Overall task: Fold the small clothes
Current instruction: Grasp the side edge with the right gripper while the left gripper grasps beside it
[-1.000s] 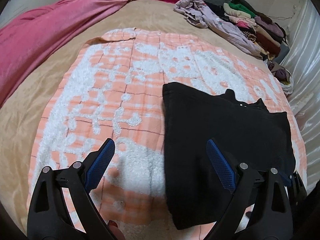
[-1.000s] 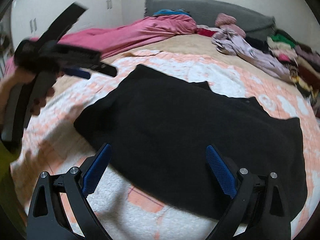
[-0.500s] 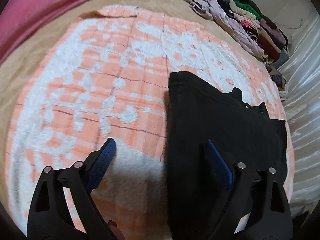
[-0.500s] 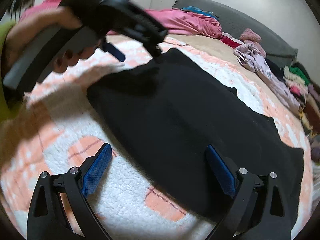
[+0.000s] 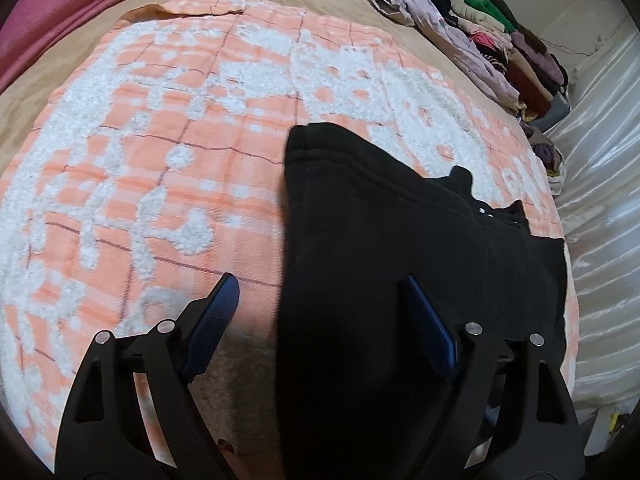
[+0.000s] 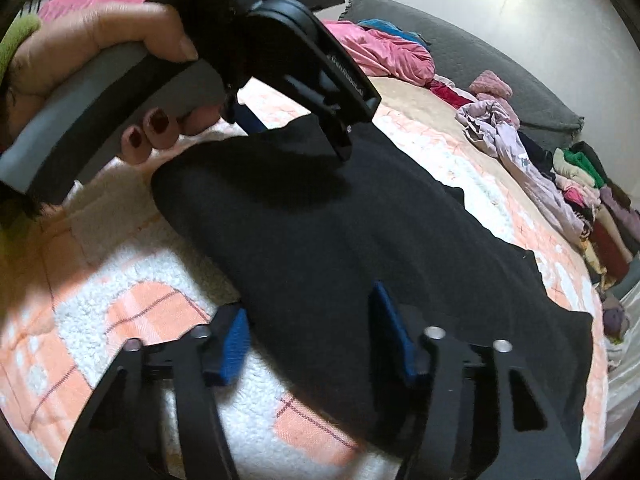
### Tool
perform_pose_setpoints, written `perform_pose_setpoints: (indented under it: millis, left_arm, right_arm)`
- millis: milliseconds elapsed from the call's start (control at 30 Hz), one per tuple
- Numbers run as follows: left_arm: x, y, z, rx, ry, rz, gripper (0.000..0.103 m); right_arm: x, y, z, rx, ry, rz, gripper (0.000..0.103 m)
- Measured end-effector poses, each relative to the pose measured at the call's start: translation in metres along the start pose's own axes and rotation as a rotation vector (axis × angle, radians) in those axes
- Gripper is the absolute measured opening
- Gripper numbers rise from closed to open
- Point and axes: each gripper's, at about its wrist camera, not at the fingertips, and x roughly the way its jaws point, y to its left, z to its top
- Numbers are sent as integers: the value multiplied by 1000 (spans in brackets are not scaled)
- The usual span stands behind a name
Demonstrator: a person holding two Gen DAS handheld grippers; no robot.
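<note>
A black garment (image 5: 400, 248) lies flat on an orange and white blanket (image 5: 160, 160); it also shows in the right wrist view (image 6: 360, 232). My left gripper (image 5: 320, 312) is open low over the garment's left edge, one finger over the blanket, one over the cloth. It also shows in the right wrist view (image 6: 304, 136), held by a hand above the garment's far corner. My right gripper (image 6: 312, 328) is open and straddles the garment's near edge, its jaws narrower than before.
A pile of folded and loose clothes (image 5: 480, 40) lies at the far right of the bed. A pink cover (image 6: 380, 52) and a grey headboard (image 6: 480, 64) are at the back. A white sheet (image 5: 600, 200) hangs at the right edge.
My left gripper has moved closer down over the garment's left edge. My right gripper has dropped towards the near edge and its jaws have narrowed.
</note>
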Motion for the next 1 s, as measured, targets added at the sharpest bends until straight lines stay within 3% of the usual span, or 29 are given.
perform_pose_setpoints:
  millis: [67,133,233,367,467,533,567,667,1000]
  left_arm:
    - [1,-4,-1,-11,13,-33,74]
    - [2,-10,-4,-14,34,-82,56]
    - [7,-15,-7,6,52,-92,54]
    - [12,-11,-7,-53,65,-119,53]
    - [10,-18,-7,-51,67,-101,40]
    - [5,-19,-6,-87,52,-116,19]
    - [2,-20,-5,-99,48,-133,16]
    - [-9,-31,-4,-72,27,-127,14]
    - [-42,-97,7,19,-23,-127,13]
  right_arm:
    - [-2,-4,0,28,-13,22,35]
    - [-5,-9,1,60,-25,46,30]
    - [-6,-19,2,117,-33,81,26]
    - [-4,-24,3,142,-30,101,26]
    - [-4,-23,3,143,-28,99,26]
    - [-5,-24,2,161,-32,106,25]
    - [-7,-23,0,171,-36,108,22]
    - [-14,-31,-2,226,-63,131,13]
    - [-54,-65,-3,365,-164,113,10]
